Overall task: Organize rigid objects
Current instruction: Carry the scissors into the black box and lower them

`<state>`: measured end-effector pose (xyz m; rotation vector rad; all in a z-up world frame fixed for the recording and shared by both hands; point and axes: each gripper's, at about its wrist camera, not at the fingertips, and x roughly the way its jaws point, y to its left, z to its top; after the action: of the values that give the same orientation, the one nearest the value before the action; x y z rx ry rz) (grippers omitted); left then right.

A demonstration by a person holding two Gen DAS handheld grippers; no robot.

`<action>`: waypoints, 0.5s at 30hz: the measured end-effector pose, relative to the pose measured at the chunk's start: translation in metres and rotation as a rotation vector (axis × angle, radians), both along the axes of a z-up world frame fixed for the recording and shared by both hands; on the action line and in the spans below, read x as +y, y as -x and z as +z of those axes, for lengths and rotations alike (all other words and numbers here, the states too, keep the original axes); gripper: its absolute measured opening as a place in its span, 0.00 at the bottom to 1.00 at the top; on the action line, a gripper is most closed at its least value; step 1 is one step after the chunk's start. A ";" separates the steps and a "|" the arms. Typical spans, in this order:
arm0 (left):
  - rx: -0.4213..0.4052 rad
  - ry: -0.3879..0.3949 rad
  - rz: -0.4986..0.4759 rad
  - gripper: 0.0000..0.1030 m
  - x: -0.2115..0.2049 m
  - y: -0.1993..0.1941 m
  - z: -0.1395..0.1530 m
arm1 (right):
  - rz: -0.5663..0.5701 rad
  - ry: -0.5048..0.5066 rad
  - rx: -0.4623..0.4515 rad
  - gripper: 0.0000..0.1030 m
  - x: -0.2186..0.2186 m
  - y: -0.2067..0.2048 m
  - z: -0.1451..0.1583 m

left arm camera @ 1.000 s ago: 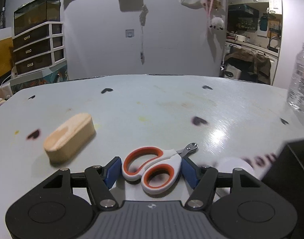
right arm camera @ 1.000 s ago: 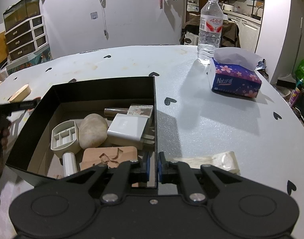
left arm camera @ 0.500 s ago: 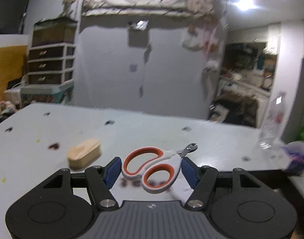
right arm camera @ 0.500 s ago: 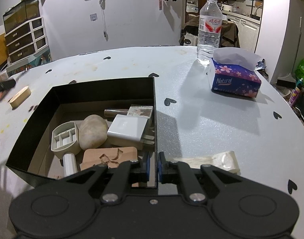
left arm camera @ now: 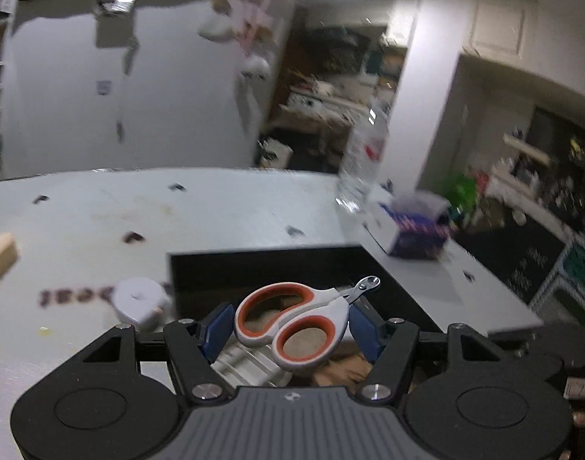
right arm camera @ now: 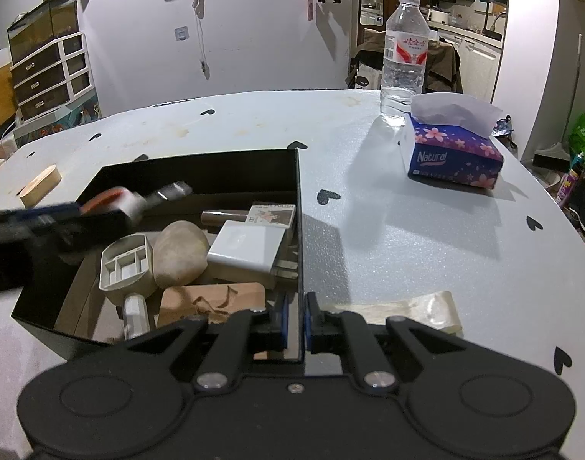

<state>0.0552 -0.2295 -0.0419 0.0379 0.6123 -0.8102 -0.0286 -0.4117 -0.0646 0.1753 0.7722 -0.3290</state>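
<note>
My left gripper (left arm camera: 291, 327) is shut on the handles of white-and-orange clippers (left arm camera: 330, 306), whose metal tip points forward and right. It hangs over the left part of an open black box (left arm camera: 261, 268). In the right wrist view the same gripper (right arm camera: 100, 207) and clippers (right arm camera: 135, 201) show blurred above the box's left side. My right gripper (right arm camera: 296, 318) is shut on the box's right wall (right arm camera: 300, 230) near the front corner. Inside lie a stone (right arm camera: 181, 253), a white charger block (right arm camera: 246, 249), a white compartment scoop (right arm camera: 127, 268) and a wooden board (right arm camera: 211, 299).
A wooden block (right arm camera: 39, 186) lies on the table left of the box, and a white round piece (left arm camera: 139, 301) sits by its left wall. A water bottle (right arm camera: 403, 57) and tissue box (right arm camera: 453, 157) stand at the back right. A clear wrapper (right arm camera: 407, 310) lies beside my right gripper.
My left gripper lifted the clippers off the table and swung right, from beside the wooden block to over the black box. The right gripper kept still on the box wall.
</note>
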 end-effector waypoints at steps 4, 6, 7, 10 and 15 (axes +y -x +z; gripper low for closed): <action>0.008 -0.047 -0.048 0.64 -0.017 0.004 -0.009 | 0.002 -0.001 -0.003 0.08 0.000 0.000 0.000; 0.025 -0.074 -0.072 0.64 -0.023 0.006 -0.015 | 0.003 -0.003 -0.005 0.08 0.000 0.001 0.000; 0.030 -0.088 -0.076 0.64 -0.026 0.008 -0.017 | 0.005 -0.003 -0.006 0.08 0.000 0.001 0.000; 0.036 -0.125 -0.078 0.65 -0.028 0.009 -0.022 | 0.007 0.000 -0.004 0.08 0.000 0.000 0.000; 0.055 -0.126 -0.096 0.65 -0.031 0.008 -0.025 | 0.007 -0.001 -0.005 0.09 0.000 0.001 -0.001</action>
<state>0.0474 -0.2608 -0.0670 0.1614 0.7176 -0.8667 -0.0293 -0.4113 -0.0651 0.1745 0.7677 -0.3219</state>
